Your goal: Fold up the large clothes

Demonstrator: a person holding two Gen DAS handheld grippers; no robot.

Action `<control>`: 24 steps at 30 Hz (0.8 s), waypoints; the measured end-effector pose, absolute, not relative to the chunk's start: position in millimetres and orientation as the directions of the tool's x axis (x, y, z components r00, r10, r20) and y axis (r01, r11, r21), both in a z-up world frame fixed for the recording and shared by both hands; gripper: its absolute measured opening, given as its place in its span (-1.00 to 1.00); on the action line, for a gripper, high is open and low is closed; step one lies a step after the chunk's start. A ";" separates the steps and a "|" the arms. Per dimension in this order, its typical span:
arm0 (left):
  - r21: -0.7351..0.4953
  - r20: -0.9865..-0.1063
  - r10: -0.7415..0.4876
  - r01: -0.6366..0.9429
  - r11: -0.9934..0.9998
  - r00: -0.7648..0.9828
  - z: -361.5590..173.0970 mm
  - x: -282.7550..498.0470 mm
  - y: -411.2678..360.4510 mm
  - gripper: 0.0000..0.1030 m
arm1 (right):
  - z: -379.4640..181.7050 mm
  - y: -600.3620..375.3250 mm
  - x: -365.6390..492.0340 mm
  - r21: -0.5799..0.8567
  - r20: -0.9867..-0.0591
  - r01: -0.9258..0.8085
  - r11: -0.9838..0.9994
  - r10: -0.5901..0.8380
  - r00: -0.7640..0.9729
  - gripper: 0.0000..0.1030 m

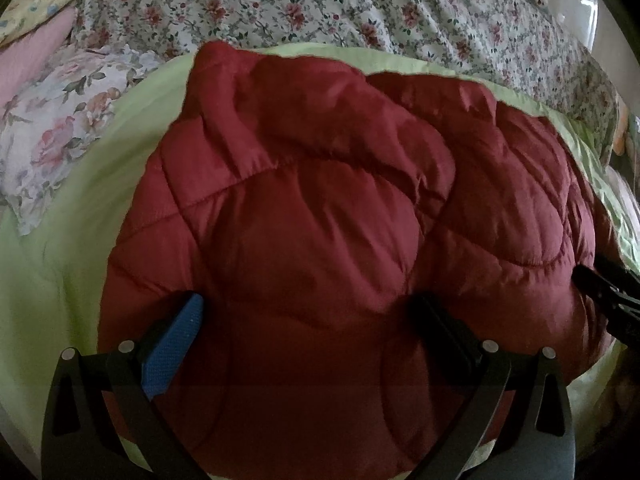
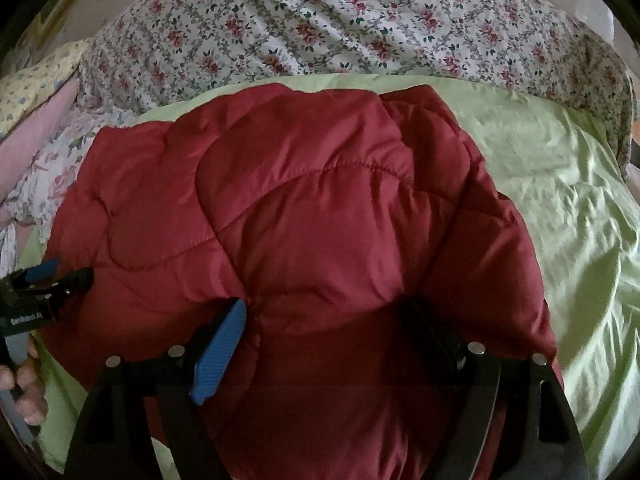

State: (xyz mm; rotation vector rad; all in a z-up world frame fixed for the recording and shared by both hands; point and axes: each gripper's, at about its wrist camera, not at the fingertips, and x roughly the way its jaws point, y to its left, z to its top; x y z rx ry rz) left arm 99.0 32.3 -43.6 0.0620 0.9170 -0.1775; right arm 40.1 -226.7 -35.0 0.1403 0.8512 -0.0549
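The dark red quilted jacket [image 1: 320, 220] lies bundled on a pale green sheet [image 1: 60, 260] spread over a bed, and serves as the landmark for everything else.

Far to the left of the jacket, a pink pillow [image 1: 36, 52] and a pillow printed with large roses [image 1: 60, 128] rest at the edge of the green sheet. Behind the jacket, a floral bedspread [image 1: 320, 4] with small red flowers runs across the whole width of the bed.

At the jacket's near left edge sits the left hand-held gripper [image 1: 308, 320]. Its jaws stand wide apart, with the blue pad [image 1: 172, 344] against the puffy fabric on one side and the dark finger sunk into a fold on the other. A thick hump of jacket fills the gap between them; whether the pads actually squeeze it cannot be told. In the right wrist view, fingers of a person's hand [image 2: 28, 384] wrap the handle of this tool.

At the jacket's near right edge sits the right hand-held gripper [image 2: 332, 328], also spread wide, its blue pad [image 2: 218, 352] and dark finger flanking another mound of the padded cloth. Whether it has a real hold is likewise unclear.

To the right of the jacket, only rumpled green sheet shows.
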 end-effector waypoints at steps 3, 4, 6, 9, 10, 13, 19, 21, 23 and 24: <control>-0.030 -0.781 -0.130 0.170 0.985 0.611 -35.4 84.1 37.4 1.00 | -25.1 -227.2 27.7 0.125 -0.739 0.094 0.988 0.030 0.673 0.63; -0.034 -0.778 -0.133 0.170 0.985 0.614 -33.6 78.5 38.5 1.00 | -21.7 -227.3 22.5 0.138 -0.734 0.087 0.987 0.043 0.678 0.64; -0.048 -0.773 -0.145 0.171 0.984 0.618 -29.9 63.2 41.6 1.00 | -15.0 -226.1 8.1 0.157 -0.724 0.077 0.985 0.062 0.687 0.64; -0.061 -0.773 -0.161 0.181 0.982 0.613 -29.1 42.0 42.6 1.00 | -9.3 -220.4 -13.8 0.159 -0.717 0.050 0.986 0.081 0.692 0.64; -0.061 -0.776 -0.161 0.182 0.981 0.610 -29.9 35.0 42.4 1.00 | -9.0 -218.4 -20.7 0.159 -0.719 0.038 0.987 0.089 0.690 0.64; -0.045 -0.781 -0.155 0.192 0.980 0.605 -33.2 14.6 39.4 1.00 | -13.8 -211.2 -41.8 0.155 -0.735 0.010 0.988 0.108 0.670 0.65; 0.005 -0.793 -0.129 0.218 0.976 0.595 -32.6 -13.4 32.0 1.00 | -26.7 -203.6 -71.7 0.175 -0.770 -0.008 0.984 0.142 0.621 0.66; 0.028 -0.794 -0.112 0.220 0.975 0.597 -27.8 -18.6 31.2 1.00 | -25.4 -202.5 -75.8 0.173 -0.779 -0.004 0.985 0.140 0.611 0.66; 0.038 -0.795 -0.106 0.224 0.974 0.597 -19.7 -22.7 31.1 1.00 | -18.3 -202.6 -78.8 0.181 -0.782 0.005 0.983 0.141 0.607 0.66; 0.045 -0.792 -0.101 0.223 0.974 0.602 -14.0 -25.8 31.2 1.00 | -14.0 -202.1 -79.6 0.187 -0.784 0.007 0.982 0.145 0.604 0.67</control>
